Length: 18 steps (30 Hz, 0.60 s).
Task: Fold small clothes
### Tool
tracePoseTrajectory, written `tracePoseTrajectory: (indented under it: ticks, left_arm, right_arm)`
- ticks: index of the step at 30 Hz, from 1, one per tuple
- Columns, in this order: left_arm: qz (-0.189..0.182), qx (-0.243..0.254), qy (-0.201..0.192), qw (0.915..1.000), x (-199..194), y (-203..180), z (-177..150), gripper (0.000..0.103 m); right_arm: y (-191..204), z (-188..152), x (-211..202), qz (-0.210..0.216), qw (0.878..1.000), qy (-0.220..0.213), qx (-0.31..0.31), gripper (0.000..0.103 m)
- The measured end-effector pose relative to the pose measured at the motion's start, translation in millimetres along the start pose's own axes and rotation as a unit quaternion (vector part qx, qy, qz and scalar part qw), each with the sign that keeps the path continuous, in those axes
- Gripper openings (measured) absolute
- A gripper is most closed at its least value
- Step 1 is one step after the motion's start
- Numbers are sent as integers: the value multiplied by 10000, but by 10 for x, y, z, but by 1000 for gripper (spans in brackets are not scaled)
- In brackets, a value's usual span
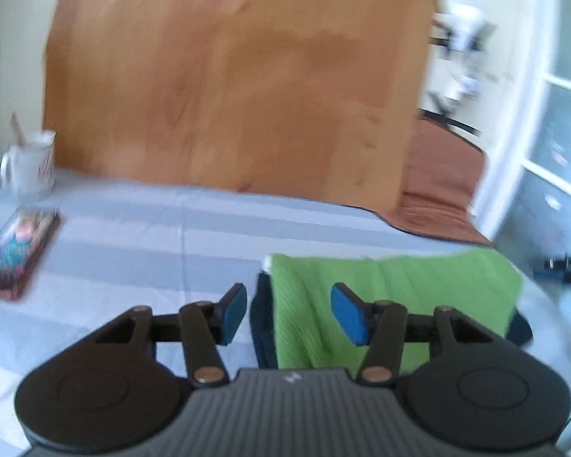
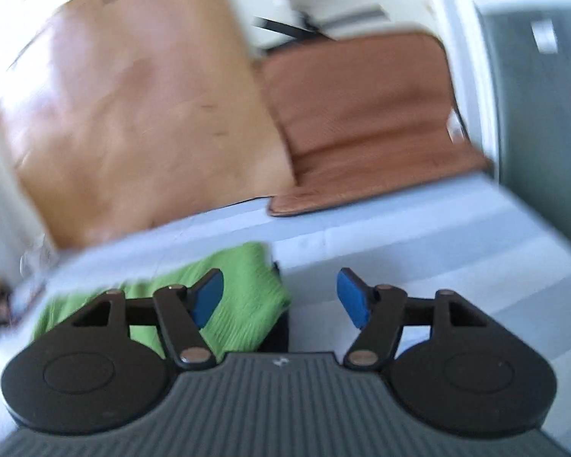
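A green knitted garment [image 1: 392, 293] lies folded on the striped grey sheet [image 1: 141, 236], on top of a dark navy piece [image 1: 262, 327] that shows along its left edge. My left gripper [image 1: 290, 314] hovers over the garment's left end, jaws open, blue pads [image 1: 348, 314] apart and pressing on nothing. In the right wrist view the same green garment [image 2: 247, 289] sits at lower left with the navy piece [image 2: 278, 331] at its right edge. My right gripper [image 2: 279, 297] is open above that right end, its left finger over the green cloth and its right finger over the sheet [image 2: 418, 236].
A white mug [image 1: 30, 163] with a stick in it and a colourful flat box [image 1: 15, 251] stand at the left. A wooden headboard [image 1: 228, 83] rises behind the bed. A brown padded mat [image 2: 361, 114] lies beyond the sheet's far right. A white door frame [image 1: 521, 114] is to the right.
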<state>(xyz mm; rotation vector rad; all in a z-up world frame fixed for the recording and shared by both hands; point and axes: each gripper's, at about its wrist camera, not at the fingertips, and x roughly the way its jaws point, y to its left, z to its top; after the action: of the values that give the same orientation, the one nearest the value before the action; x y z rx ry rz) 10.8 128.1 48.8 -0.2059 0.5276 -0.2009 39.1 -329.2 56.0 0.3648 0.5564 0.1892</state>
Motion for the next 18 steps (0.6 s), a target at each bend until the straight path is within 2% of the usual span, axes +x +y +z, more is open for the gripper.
tracePoseTrajectory:
  ticks: [1,2,3,4,5,6,9,11,13,15,17,18]
  left_arm:
    - [73,-75,88,9999,95,-1,30,47]
    - [168,-98,221,9996,214,-6,41,44]
    - [243,-81,381,9989,350,-23,59,40]
    - [265,-44,563,9981,480,-44,67,21]
    - [244,-24,731,9970,576,-40,66,10]
    - [271,-5,861,9959,659,-56,78,10]
    - [434,122,765,9960,744,-27,185,9]
    - [498,36,787,9956,819,36,210,9]
    - [544,-89,927,9942,940,112,194,9]
    - [587,-12,918,9940,978,83,136,10]
    - [762,260,878,9929,950,-22,110,16]
    - [800,331,859,9925,916,-62,108,16]
  right_arm:
    - [-40,12,154,141,9994,113,286,66]
    - [-42,27,279,232,9984,251,446,60]
    - [-17,23,375,263,9974,410,527,25]
    - [37,18,449,291,9966,570,520,14]
    - [143,1,408,300,9968,584,463,14]
    - [227,0,306,323,9977,470,355,13]
    - [273,-3,-196,659,9970,133,382,13]
    - [273,-109,-424,643,9973,-26,366,13]
    - [239,-284,-358,320,9991,68,273,13]
    - [130,-484,-83,-17,9981,441,431,14]
    - [44,-571,4,-123,9980,271,564,30]
    - [50,-529,20,-204,9974,360,584,33]
